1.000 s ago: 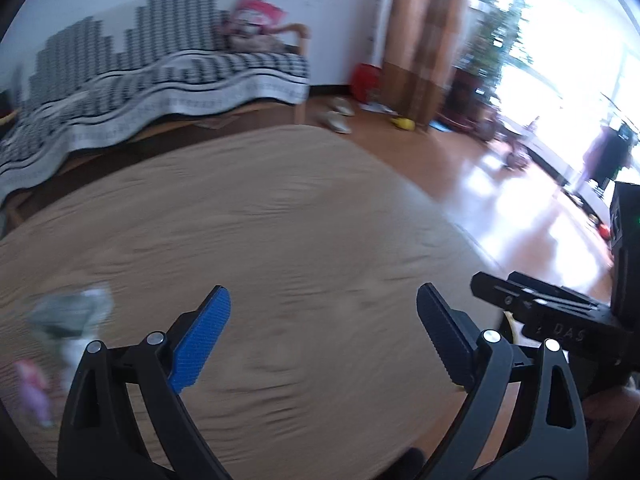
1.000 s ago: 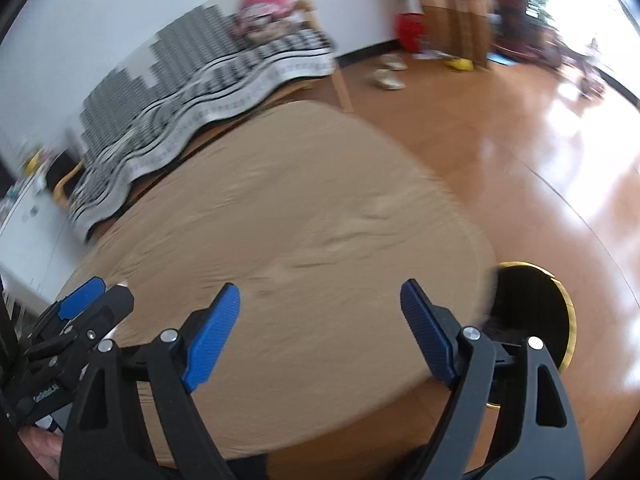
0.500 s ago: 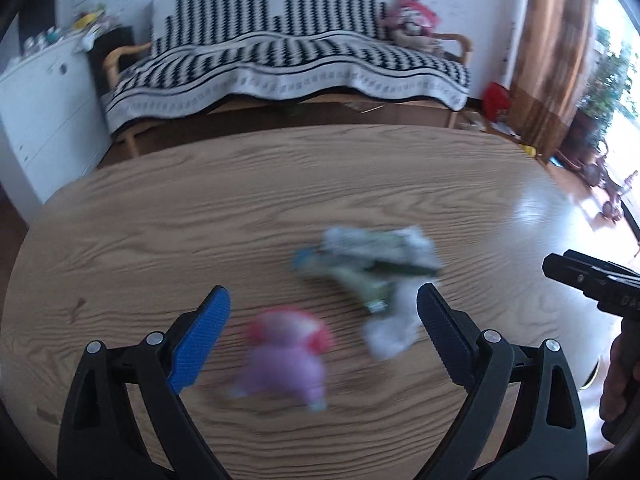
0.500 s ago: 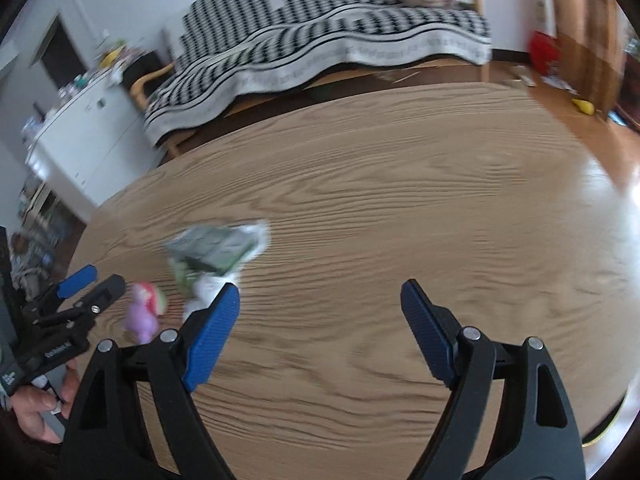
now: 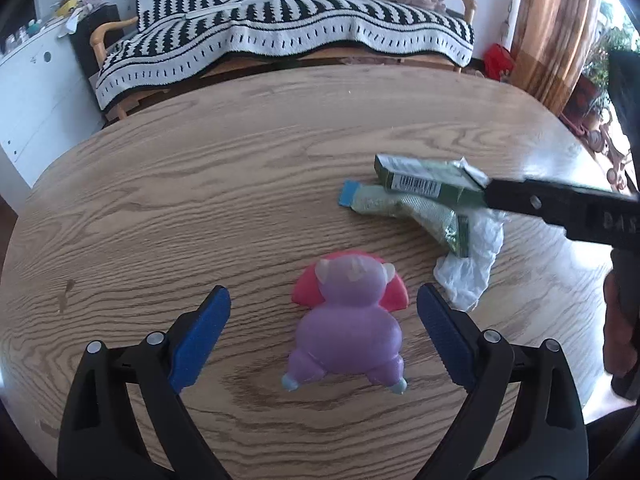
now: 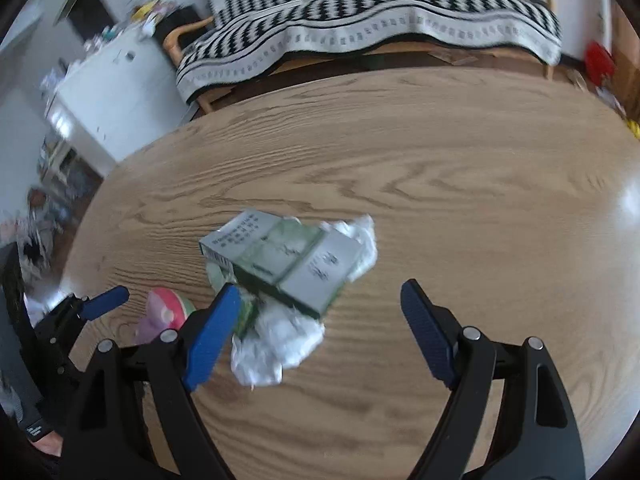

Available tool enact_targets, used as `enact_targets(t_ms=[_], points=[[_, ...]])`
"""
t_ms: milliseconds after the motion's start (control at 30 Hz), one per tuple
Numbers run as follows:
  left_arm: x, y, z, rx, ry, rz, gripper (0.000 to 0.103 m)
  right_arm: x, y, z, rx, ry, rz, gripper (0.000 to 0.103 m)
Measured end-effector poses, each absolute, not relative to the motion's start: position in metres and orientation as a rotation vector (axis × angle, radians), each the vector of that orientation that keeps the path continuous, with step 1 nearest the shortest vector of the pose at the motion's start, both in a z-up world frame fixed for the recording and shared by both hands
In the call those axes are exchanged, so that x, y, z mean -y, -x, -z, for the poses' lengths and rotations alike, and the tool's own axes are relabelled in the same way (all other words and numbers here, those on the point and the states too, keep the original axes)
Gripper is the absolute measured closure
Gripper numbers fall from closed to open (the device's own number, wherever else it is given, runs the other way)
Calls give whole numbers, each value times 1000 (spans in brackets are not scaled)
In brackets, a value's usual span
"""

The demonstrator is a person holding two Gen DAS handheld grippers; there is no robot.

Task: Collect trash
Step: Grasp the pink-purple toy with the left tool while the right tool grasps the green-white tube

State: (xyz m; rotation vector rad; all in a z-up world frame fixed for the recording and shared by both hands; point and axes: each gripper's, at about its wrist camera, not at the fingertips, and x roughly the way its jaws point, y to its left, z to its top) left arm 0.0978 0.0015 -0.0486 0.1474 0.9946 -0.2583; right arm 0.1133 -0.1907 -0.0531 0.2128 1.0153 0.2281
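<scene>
A pile of trash lies on the round wooden table [image 5: 160, 200]: a green carton [image 5: 424, 182] on top of a crumpled foil tube [image 5: 404, 208] and a white tissue [image 5: 472, 256]. In the right wrist view the carton [image 6: 280, 260] and tissue [image 6: 276, 344] lie just ahead of my open, empty right gripper [image 6: 320, 332]. A purple and pink squishy toy [image 5: 348, 320] sits between the fingers of my open left gripper [image 5: 320, 336], untouched. The right gripper's finger [image 5: 560, 204] reaches over the trash in the left wrist view.
A sofa with a black-and-white striped cover [image 5: 280, 28] stands behind the table. A white cabinet [image 5: 28, 92] is at the left. Curtains [image 5: 552, 28] and a red bin [image 5: 496, 60] are at the right. The toy [image 6: 164, 312] lies left of the trash in the right wrist view.
Both grippers have swung left from the table's right side and moved in: the toy now sits between the left fingers, and the trash pile is close before the right gripper.
</scene>
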Motion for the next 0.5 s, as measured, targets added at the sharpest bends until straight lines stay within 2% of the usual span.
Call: enact_targets(t_ms=[67, 100, 133, 233, 400, 500], points=[[0, -102, 55, -1007, -154, 281, 25, 185, -121, 54, -1011, -173, -239, 23], [0, -102, 57, -1017, -141, 307, 41, 182, -125, 54, -1010, -158, -254, 23], [3, -98, 57, -1025, -124, 332, 50, 179, -129, 55, -1009, -144, -271, 23], [7, -92, 52, -997, -184, 300, 56, 170, -138, 56, -1005, -92, -309, 23], [-24, -94, 33, -958, -140, 240, 58, 140, -119, 43, -969, 21, -411, 24], [-54, -101, 32, -969, -88, 171, 58, 121, -111, 43, -973, 76, -451, 40]])
